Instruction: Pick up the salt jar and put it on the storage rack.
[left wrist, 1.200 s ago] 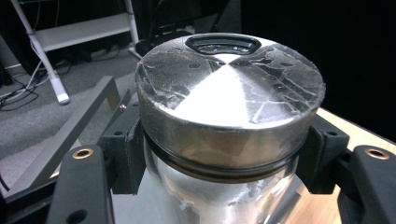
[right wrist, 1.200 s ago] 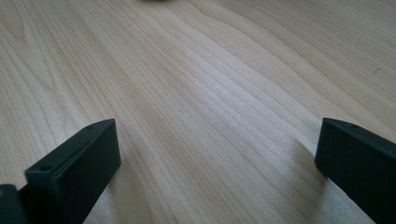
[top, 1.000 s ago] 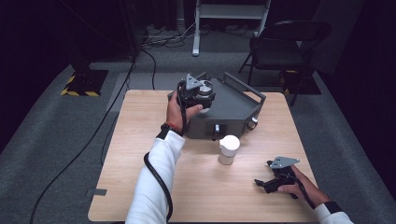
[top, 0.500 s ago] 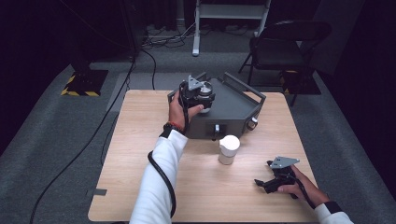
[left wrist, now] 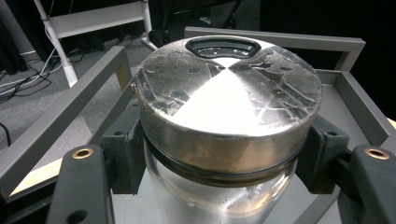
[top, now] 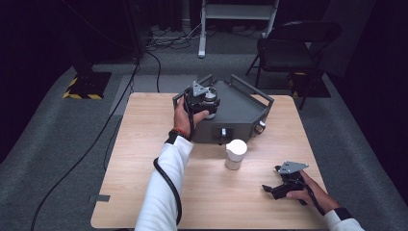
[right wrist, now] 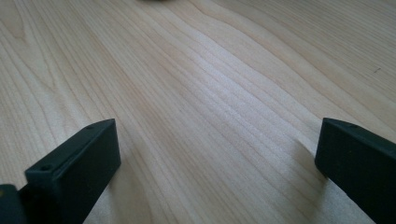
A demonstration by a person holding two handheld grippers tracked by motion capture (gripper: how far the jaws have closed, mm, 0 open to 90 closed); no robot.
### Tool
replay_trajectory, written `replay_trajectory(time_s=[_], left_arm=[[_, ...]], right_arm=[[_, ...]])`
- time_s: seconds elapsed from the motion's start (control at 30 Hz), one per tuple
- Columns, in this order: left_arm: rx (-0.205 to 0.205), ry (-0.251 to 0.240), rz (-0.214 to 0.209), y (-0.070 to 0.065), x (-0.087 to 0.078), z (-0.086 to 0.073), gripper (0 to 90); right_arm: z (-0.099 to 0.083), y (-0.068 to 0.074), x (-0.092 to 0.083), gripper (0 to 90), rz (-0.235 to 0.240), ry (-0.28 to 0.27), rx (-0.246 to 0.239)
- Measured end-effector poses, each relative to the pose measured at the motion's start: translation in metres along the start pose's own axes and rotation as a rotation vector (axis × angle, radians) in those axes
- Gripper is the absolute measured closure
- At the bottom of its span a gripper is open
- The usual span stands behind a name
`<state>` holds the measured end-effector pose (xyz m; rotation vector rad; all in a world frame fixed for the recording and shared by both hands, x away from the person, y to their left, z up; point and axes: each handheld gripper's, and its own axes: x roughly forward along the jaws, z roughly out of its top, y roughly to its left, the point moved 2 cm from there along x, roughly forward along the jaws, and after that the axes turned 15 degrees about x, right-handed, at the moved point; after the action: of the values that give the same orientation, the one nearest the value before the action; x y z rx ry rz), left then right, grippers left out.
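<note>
While I hold still, left claw (left wrist: 224,154): my jaws clamp the steel-lidded glass jar (left wrist: 227,100) over the grey metal tray (top: 243,103), at table's (top: 144,144) 12 o'clock.
Right claw (right wrist: 217,168): my jaws spread wide, empty, low at 5 o'clock.
White cup (top: 235,153): centre.

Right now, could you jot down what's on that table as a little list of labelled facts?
Surface: light wooden table
Big item: grey metal box with raised rails
Left gripper: jaws clamped on a round glass jar with a shiny metal lid, above the box's top
Loose item: white cup standing on the table in front of the box
Right gripper: jaws apart, empty, low over bare wood
</note>
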<state>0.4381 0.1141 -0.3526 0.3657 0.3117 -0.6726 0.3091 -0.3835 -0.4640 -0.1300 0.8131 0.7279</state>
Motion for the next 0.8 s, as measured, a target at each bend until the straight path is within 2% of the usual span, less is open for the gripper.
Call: replay_trajectory(time_s=[0.2,0.3,0.6,0.8], left_arm=[[-0.006,0.008,-0.002,-0.0008,0.0032,-0.0032,30.5],[-0.021,-0.005,-0.003,0.0001,0.0035,-0.0066,30.5],[-0.015,0.004,-0.010,0.0003,0.0033,-0.0048,29.9],[-0.009,0.020,-0.031,0.0012,0.0045,-0.0011,20.3]], right_arm=[[0.0000,0.0000,0.0000,0.0,0.000,0.000,0.000],[0.0000,0.0000,0.0000,0.0,0.000,0.000,0.000],[0.0000,0.0000,0.0000,0.0,0.000,0.000,0.000],[0.0000,0.0000,0.0000,0.0,0.000,0.000,0.000]])
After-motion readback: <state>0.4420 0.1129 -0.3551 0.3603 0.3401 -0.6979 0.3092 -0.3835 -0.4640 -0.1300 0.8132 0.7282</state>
